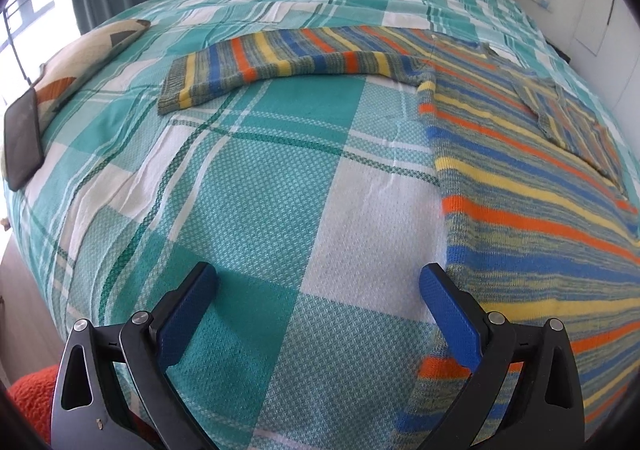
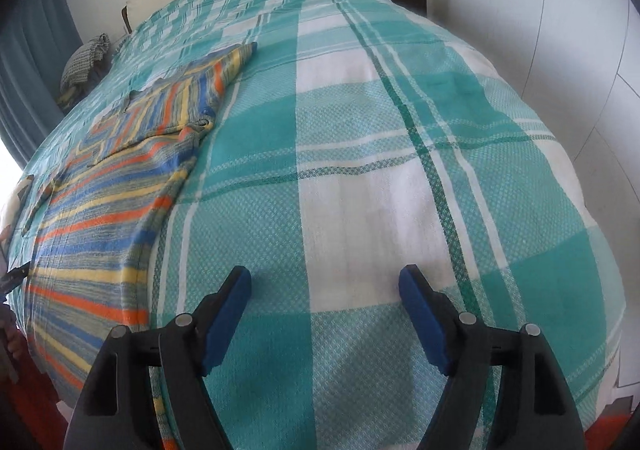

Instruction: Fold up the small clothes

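two grippers, both with jaws apart and empty, above a checked bedspread point(image 1: 256, 210). striped sweater point(image 1: 532, 186) lies flat, one sleeve point(image 1: 280, 58) stretched out leftward. left gripper point(image 1: 318, 314) sits just beside its hem edge; right gripper point(image 2: 325, 314) is farther off, sweater to its left.

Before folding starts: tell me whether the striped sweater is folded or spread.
Partly folded: the striped sweater lies flat, left sleeve outstretched, the other folded across its body.
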`<state>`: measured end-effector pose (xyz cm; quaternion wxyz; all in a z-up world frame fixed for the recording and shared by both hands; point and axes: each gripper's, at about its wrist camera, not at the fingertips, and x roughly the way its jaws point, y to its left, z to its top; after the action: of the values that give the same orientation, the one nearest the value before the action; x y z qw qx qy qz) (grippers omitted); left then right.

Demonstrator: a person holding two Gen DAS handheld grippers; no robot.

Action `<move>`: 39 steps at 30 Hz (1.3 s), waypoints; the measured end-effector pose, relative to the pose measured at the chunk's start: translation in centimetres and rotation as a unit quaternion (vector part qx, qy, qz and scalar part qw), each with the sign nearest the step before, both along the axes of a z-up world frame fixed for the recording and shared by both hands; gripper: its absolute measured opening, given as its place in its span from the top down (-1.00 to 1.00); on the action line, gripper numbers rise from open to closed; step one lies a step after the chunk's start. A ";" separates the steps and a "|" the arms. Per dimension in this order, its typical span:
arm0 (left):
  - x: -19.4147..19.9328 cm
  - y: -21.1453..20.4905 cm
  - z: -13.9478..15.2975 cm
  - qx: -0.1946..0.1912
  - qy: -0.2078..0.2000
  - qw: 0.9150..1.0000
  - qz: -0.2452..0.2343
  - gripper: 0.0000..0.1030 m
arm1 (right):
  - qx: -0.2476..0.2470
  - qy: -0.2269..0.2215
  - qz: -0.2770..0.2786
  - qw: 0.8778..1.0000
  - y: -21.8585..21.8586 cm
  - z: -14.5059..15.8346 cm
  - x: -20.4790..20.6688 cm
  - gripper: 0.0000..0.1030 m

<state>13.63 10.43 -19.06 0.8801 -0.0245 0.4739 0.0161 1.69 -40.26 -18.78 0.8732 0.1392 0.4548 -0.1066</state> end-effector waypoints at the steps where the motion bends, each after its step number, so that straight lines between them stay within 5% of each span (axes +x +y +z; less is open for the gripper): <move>1: 0.0 0.1 -0.1 -0.002 0.000 1.000 0.002 -0.98 | -0.003 0.002 0.000 1.000 0.2 -0.1 0.2 -0.61; 8: -0.1 -0.2 -0.4 0.009 -0.001 1.000 -0.001 -0.99 | -0.074 0.019 0.022 0.997 3.0 -1.3 0.3 -0.95; 39: 0.2 0.0 -0.4 0.002 0.006 1.000 -0.001 -0.99 | -0.089 0.008 0.019 0.996 3.5 -1.9 0.1 -1.00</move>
<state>13.80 10.44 -19.48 0.8773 -0.0225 0.4791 0.0159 1.76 -36.75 -20.66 0.8803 0.0512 0.4530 -0.1311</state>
